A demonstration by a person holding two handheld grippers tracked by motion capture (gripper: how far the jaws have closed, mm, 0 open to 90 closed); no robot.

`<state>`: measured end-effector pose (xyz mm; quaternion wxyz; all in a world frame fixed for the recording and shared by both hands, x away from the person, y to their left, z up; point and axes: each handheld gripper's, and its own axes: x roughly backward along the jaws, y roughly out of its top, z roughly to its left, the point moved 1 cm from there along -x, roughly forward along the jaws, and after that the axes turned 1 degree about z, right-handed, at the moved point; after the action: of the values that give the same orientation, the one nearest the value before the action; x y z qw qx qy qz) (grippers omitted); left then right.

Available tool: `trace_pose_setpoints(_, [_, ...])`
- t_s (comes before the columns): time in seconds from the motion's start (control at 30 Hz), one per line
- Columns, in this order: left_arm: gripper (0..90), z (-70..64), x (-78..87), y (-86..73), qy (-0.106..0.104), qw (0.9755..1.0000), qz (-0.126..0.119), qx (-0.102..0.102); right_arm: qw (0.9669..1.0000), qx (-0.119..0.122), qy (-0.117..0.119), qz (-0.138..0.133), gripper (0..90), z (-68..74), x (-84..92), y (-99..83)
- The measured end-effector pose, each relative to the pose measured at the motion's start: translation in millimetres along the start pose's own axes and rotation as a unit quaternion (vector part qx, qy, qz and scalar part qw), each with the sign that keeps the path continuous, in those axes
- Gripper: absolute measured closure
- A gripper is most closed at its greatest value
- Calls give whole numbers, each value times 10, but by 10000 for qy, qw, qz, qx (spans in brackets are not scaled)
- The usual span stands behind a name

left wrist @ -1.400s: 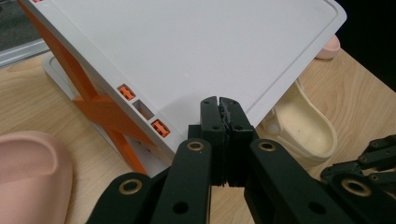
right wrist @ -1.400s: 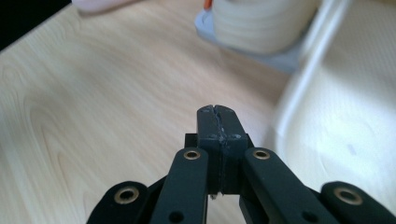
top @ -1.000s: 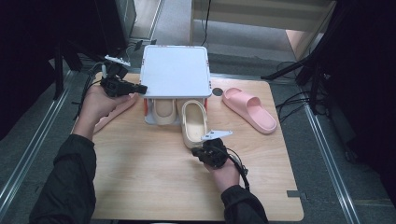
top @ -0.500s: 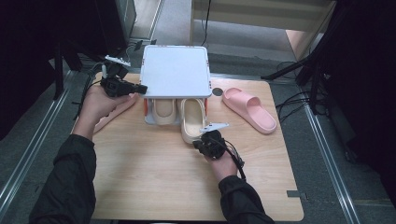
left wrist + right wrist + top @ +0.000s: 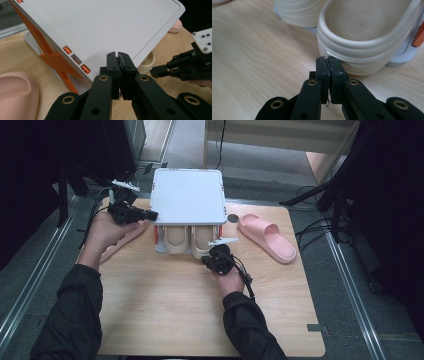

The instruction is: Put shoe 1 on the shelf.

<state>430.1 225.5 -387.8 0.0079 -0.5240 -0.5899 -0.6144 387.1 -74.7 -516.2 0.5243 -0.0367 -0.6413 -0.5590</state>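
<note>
High view shows both beige slippers (image 5: 202, 240) under the white rack (image 5: 187, 195), a pink slipper (image 5: 267, 236) well right; right gripper (image 5: 328, 61) view shows closed jaws touching one heel; left gripper (image 5: 117, 55), closed, meets the rack's edge.

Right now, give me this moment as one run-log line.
left tool: shut, at rack top | right tool: shut, at right beige slipper's heel | both beige slippers in rack | pink slipper on table

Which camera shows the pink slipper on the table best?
The high view: the whole pink rubber slipper lies right of the white shoe rack. The left gripper view shows just a bit of it behind the rack's corner; the right gripper view faces the beige slippers.
</note>
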Motion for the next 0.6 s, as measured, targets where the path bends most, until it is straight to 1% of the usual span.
trace_pose_setpoints(0.07, [875, 2, 1, -1, 5, 10000, -5, 17, 10000, -64, 15, -42, 878, -9, -42, 28])
trace_pose_setpoints(0.2, [862, -6, 9, -9, 51, 10000, -20, -12, 10000, -45, -32, -79, 864, -28, -101, 84])
trace_pose_setpoints(0.3, [820, 15, 31, -14, -44, 9999, -8, 102, 9999, -85, 2, -71, 855, -47, -113, 98])
trace_pose_setpoints(0.37, [803, 7, 39, -15, -55, 9999, -21, 131, 9999, -81, 44, -88, 855, -43, -97, 96])
trace_pose_setpoints(0.43, [756, -5, 42, -9, -64, 9999, -16, 157, 9999, -37, 84, -114, 856, -29, -48, 94])
trace_pose_setpoints(0.47, [716, -12, 44, -7, -122, 9997, -10, 204, 9998, -41, 124, -139, 854, -19, -14, 91])
trace_pose_setpoints(0.53, [665, -35, 61, -10, -166, 9997, -34, 204, 9996, 3, 204, -209, 837, -12, 58, 84])
trace_pose_setpoints(0.6, [575, -59, 97, -15, -226, 9995, -89, 213, 9991, 35, 332, -250, 809, -6, 141, 64])
